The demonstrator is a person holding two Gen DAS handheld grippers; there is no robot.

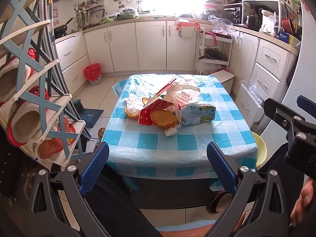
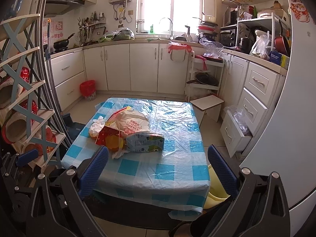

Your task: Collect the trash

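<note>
Step in hand: approach; nothing collected yet, judging by the untouched pile.
Trash pile: on the checked worktop, left of centre; milk carton, red wrapper, orange peels, white plastic bag, crumpled tissue.
Left hand-held gripper: jaws spread wide, empty, held back at the near worktop edge.
Right hand-held gripper: jaws spread wide, empty; pile ahead and to its left.
Bin: red-lined, on the floor beyond the worktop.
Next move: likely advance one hand-held gripper to an outer item, such as the carton, and close on it.
</note>
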